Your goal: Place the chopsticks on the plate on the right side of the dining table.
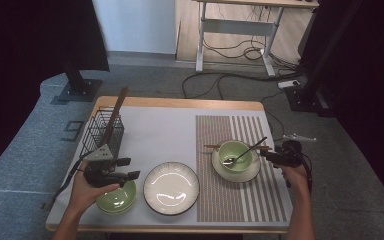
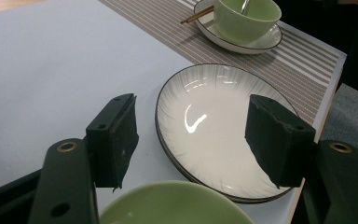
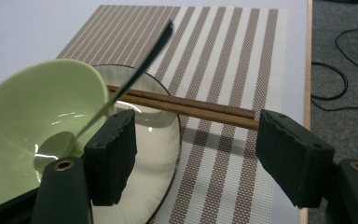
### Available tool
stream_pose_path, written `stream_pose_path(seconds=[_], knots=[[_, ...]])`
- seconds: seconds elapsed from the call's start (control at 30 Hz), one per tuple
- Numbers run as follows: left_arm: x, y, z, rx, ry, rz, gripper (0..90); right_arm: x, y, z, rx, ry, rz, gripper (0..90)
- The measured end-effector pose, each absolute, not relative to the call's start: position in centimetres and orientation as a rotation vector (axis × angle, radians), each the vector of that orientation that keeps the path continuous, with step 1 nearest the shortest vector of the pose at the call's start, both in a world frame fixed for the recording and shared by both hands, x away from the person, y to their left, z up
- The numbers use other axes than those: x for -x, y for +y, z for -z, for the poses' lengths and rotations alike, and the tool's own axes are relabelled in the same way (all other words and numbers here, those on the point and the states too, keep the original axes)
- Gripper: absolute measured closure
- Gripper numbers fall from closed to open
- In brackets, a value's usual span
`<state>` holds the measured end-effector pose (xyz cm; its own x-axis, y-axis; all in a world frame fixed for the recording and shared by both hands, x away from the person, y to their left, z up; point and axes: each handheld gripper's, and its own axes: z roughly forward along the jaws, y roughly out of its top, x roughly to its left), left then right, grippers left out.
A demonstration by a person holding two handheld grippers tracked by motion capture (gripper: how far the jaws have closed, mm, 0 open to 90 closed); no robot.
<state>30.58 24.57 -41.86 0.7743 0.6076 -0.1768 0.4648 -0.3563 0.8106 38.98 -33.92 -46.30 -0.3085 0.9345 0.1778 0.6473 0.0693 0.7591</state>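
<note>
Landmark: white ribbed plate (image 1: 171,188), near the front edge of the counter (image 1: 155,130).

Right tool (image 1: 271,155): jaws spread wide, nothing pinched. It sits to the right of the plate, at the right rim of a saucer (image 1: 252,170) on the striped placemat (image 1: 240,200). In the right gripper view the jaws straddle the near ends of a pair of brown chopsticks (image 3: 191,108), which lie across the saucer rim behind the green bowl (image 3: 32,116); the pads are not touching them. The bowl stands on the saucer, tilted in that view, with a dark-handled spoon (image 3: 98,112) leaning inside, its bowl end at the bottom and its handle sticking up past the rim.

Left tool (image 1: 127,169): jaws spread, empty. It hovers just left of the plate, above a second green bowl (image 1: 116,199). The left gripper view shows the plate between the two pads, farther off, and the green rim directly below.

Wire basket (image 1: 102,132): behind and left of the plate, with a long stick standing in it.
</note>
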Motion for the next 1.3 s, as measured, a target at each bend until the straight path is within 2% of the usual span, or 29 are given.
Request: stream_pose_path(seconds=[1.3], knots=[[-30.8, 24.4, 42.4, -2.040, 0.814, -0.192, 34.3, -42.6, -35.5, 48.5, -1.739, 1.921, -1.091, 27.1]])
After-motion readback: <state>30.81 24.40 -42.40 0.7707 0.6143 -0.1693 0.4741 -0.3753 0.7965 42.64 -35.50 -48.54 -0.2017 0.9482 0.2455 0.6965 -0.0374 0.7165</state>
